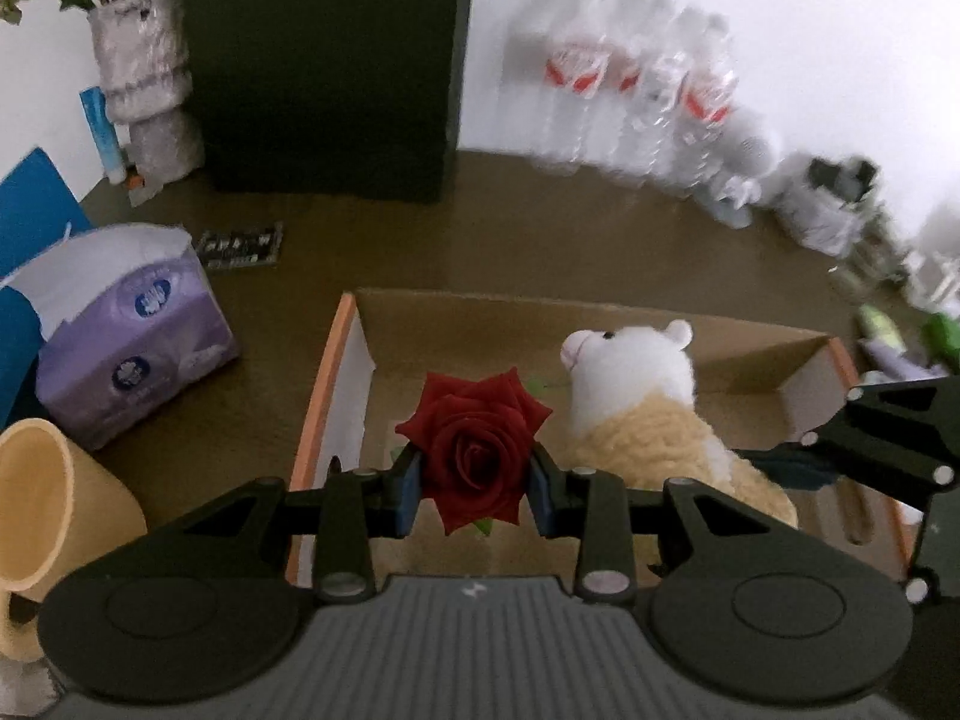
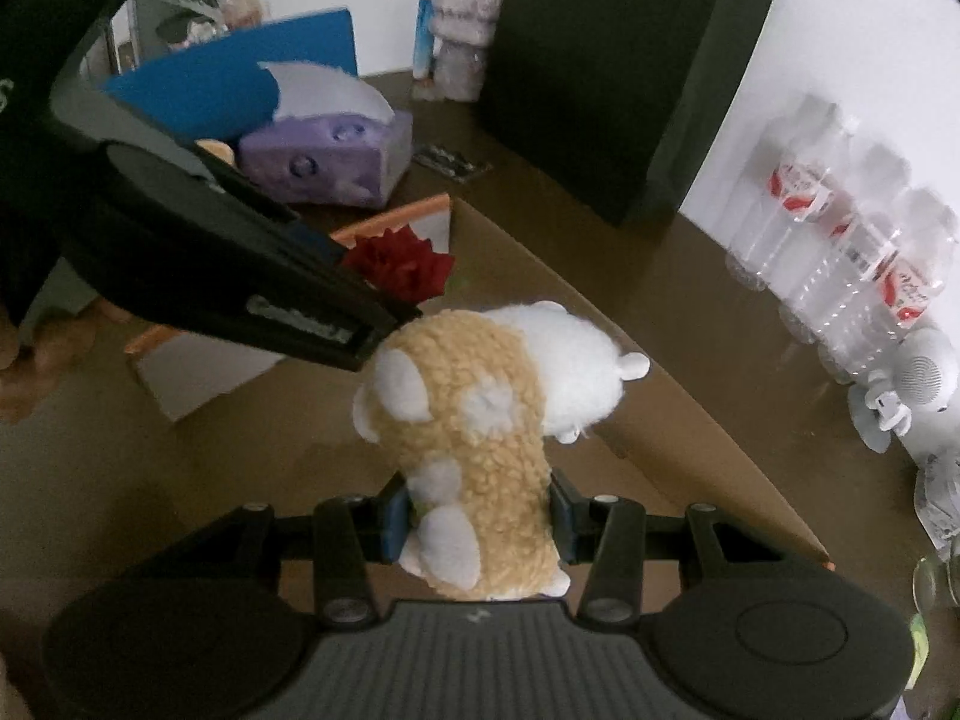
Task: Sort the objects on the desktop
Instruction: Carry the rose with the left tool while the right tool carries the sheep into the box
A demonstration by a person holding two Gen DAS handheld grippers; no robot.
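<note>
My left gripper (image 1: 474, 489) is shut on a red rose (image 1: 474, 450) and holds it over the open cardboard box (image 1: 327, 384). My right gripper (image 2: 480, 510) is shut on a beige and white plush sheep (image 2: 480, 414), held over the same box (image 2: 660, 420). The sheep (image 1: 636, 402) sits just right of the rose in the left wrist view. The rose (image 2: 399, 264) and the left gripper show at upper left in the right wrist view. The right gripper's arm enters the left wrist view at the right edge.
A purple tissue pack (image 1: 129, 330), a beige cup (image 1: 54, 510), a blue folder (image 1: 27, 210), a small dark card (image 1: 243, 246), a tall black box (image 1: 324, 66), a vase with flowers (image 1: 141, 60) and several water bottles (image 1: 636, 84) stand on the brown desk around the box.
</note>
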